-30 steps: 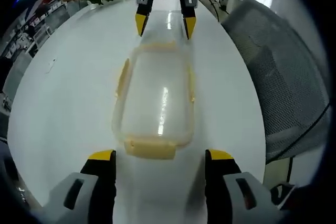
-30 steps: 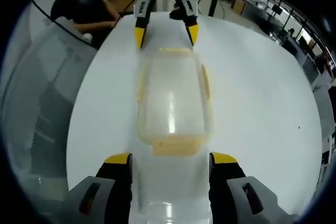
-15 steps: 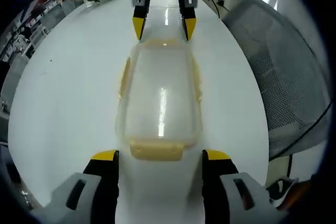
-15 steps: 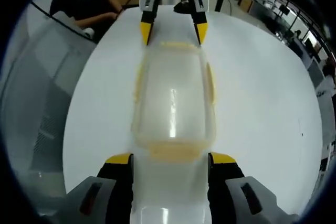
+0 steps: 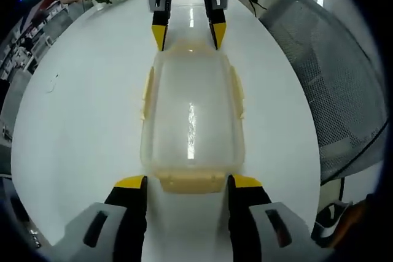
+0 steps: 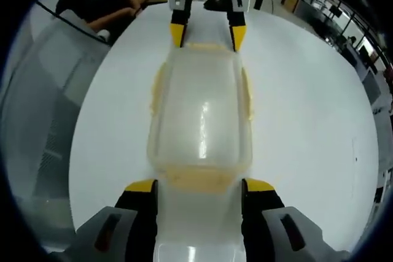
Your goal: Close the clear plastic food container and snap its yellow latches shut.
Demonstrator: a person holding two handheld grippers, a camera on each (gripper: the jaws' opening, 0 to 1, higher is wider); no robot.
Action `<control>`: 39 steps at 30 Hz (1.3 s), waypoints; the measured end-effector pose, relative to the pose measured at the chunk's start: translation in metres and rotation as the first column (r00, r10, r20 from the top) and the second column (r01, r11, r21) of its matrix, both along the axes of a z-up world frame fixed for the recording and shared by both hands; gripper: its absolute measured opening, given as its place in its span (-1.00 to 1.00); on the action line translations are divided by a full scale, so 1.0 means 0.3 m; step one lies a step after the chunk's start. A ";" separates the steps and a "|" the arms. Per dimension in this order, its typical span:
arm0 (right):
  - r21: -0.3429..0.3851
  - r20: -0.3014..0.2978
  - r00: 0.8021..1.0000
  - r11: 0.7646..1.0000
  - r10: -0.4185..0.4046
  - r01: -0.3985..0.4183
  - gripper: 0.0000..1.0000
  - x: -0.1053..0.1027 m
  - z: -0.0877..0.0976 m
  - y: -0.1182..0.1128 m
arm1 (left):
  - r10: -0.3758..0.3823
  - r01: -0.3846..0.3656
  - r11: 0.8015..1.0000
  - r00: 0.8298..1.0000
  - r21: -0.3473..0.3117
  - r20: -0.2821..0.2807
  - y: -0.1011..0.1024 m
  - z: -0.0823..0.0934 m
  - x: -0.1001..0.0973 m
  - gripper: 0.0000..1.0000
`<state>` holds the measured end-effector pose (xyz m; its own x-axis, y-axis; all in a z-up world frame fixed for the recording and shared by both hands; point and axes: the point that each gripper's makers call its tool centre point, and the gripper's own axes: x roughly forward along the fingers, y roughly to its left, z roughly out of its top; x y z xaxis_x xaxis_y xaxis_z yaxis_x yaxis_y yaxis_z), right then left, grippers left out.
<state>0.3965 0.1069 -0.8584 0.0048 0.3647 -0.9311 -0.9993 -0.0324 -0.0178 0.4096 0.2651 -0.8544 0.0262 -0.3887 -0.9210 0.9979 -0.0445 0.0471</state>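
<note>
Now lidded clear container (image 5: 190, 118), contents unclear.

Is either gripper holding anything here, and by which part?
Nothing is held: both grippers' jaws stand open at opposite ends of the clear food container, flanking its yellow end latches.

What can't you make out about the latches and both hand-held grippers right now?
- End latch, left gripper view: snapped or loose, blurred.
- Side latches, right gripper view: too pale against the container to judge.
- Both views: whether the far gripper's tips touch the container's end.
</note>
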 end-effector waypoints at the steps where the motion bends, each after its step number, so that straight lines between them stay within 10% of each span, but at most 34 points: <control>1: -0.005 -0.001 1.000 1.000 0.004 -0.004 0.06 0.002 -0.003 0.001 | 0.002 -0.002 1.000 1.000 0.001 -0.004 -0.001 -0.001 0.002 0.05; 39: -0.012 -0.020 1.000 1.000 -0.019 0.019 -0.25 0.025 -0.002 0.000 | 0.078 -0.077 0.997 0.997 -0.030 0.030 -0.003 0.003 -0.005 -0.23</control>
